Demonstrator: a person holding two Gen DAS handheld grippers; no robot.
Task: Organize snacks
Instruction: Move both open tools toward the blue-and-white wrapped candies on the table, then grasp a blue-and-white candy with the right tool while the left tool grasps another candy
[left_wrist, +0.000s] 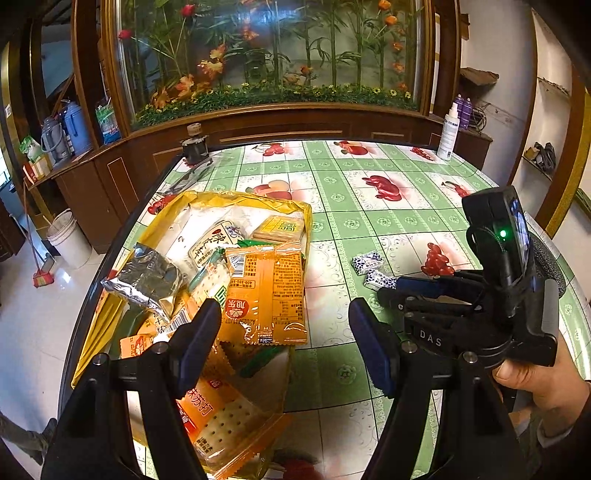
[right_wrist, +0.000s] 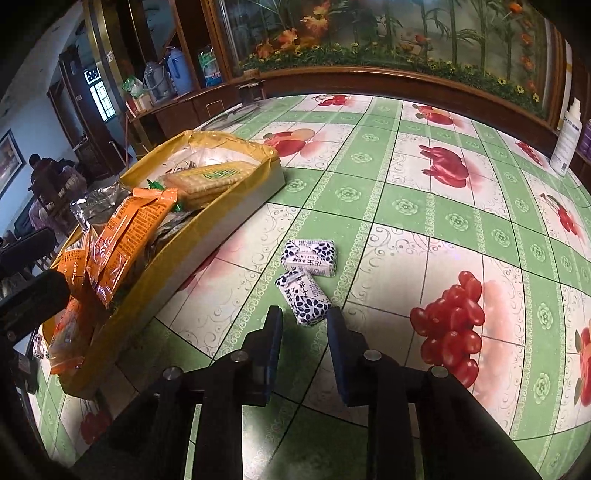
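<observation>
Right gripper (right_wrist: 303, 325) open, low over the table (right_wrist: 461, 192), near candy (right_wrist: 303, 297) just ahead of its fingertips; second candy (right_wrist: 310, 257) touches it. Risk: closing nudges both or pinches only wrapper. Left gripper (left_wrist: 284, 317) open, empty, above the crowded tray (left_wrist: 291, 210).

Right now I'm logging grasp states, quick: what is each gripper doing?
Left gripper: open, holding nothing, above the yellow snack tray.
Right gripper: open, empty, fingers near the closer blue-and-white candy.
</observation>
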